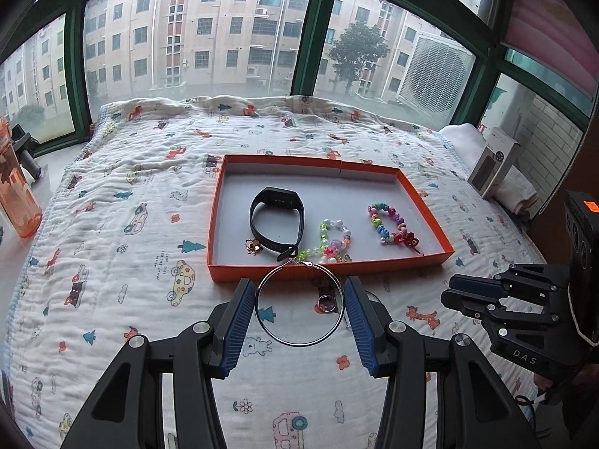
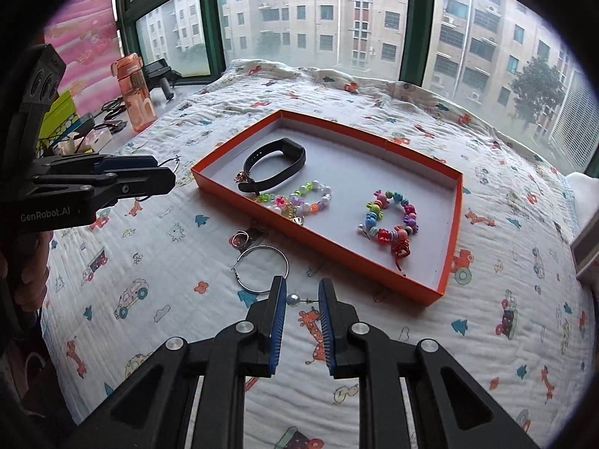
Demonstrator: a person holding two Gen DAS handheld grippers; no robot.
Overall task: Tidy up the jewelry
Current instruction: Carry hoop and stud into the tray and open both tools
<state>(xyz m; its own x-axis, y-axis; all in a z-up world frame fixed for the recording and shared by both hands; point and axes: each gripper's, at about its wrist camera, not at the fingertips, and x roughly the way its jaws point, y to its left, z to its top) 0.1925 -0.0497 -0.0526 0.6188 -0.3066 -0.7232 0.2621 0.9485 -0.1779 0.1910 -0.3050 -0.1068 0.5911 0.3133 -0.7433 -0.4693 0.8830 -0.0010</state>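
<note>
An orange tray on the quilt holds a black wristband, a pastel bead bracelet, a colourful bead bracelet and a small gold charm. My left gripper grips a large silver hoop earring across its width, above the quilt before the tray. My right gripper is open around a pearl stud earring on the quilt. A second hoop and a ring lie on the quilt.
The printed quilt covers the surface up to the window. An orange water bottle and clutter stand at the left. A grey box and folded white cloth sit at the right.
</note>
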